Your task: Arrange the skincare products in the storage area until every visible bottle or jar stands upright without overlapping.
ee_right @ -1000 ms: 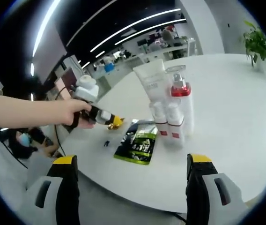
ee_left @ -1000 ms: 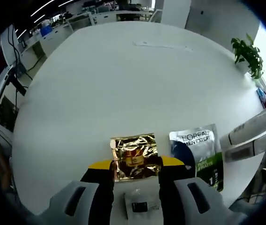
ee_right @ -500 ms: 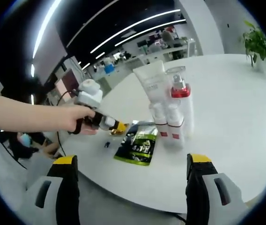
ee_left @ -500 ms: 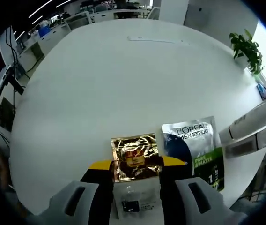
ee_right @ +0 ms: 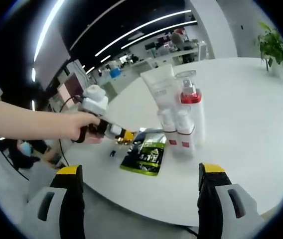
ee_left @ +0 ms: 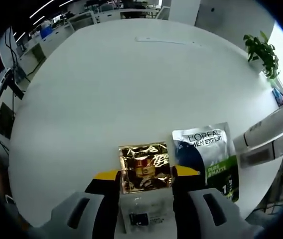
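**Now you are pinching the gold sachet, bottles standing behind**

Your left gripper [ee_left: 145,175] is pinching the crinkled gold sachet [ee_left: 144,166] between its yellow-tipped jaws, low over the white table [ee_left: 131,89]. Just right of it, the L'Oréal sachet [ee_left: 209,157] is lying flat. Your right gripper [ee_right: 140,175] is hanging near the table edge, jaws spread wide. Beyond it, a white tube [ee_right: 160,87], a red-capped bottle [ee_right: 191,99] and two small bottles [ee_right: 178,129] are standing upright together.
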Tool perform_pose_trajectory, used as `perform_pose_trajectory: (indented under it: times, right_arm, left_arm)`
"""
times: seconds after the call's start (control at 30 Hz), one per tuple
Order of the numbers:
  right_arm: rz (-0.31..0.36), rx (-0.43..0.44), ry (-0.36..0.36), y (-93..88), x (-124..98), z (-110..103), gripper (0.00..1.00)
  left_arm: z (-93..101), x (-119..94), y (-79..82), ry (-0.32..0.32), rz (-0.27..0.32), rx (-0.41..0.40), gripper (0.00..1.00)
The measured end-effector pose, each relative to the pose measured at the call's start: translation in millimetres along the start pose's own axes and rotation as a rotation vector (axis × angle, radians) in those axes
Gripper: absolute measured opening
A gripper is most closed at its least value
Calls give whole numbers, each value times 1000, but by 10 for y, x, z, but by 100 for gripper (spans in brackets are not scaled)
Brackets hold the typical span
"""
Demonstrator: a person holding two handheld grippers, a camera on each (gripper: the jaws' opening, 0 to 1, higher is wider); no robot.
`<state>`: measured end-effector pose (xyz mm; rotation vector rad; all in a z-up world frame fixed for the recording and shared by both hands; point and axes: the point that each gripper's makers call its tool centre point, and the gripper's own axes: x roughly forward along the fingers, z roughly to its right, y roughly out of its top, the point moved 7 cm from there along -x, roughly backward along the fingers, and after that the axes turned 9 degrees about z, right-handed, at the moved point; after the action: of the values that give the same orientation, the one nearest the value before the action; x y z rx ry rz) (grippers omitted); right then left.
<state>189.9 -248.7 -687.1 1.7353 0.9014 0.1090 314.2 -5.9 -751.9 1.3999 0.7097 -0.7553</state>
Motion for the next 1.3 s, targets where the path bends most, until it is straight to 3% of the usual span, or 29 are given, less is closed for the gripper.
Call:
perform_pose_trajectory:
  times: [0.33,0.6,0.73,0.87,1.13,1.3]
  right_arm:
    - [-9,-7,7,1,9,-11,96]
    - [-28,-17,33,-13,35,-68,96]
    - [-38,-23,42,-21,30,-91,96]
    - [-37,-17,64,-27,29,-115,97]
    - [-56,-22,82,-47,64,-93,98]
    - [-69,-30,98,-84,98,-65,99]
  left_arm:
    - [-20,-74,14,-32,10,-26,42]
    - [-59,-251,79,-143,109,-63,55]
    - [-196,-292,40,-161,129,-65,59]
    - [-301,-429,-5,-205,185,-62,65]
    - [-604,-806,-271,-262,272,-64,77]
    - [-731,-971,-504,-290,258,-54,82]
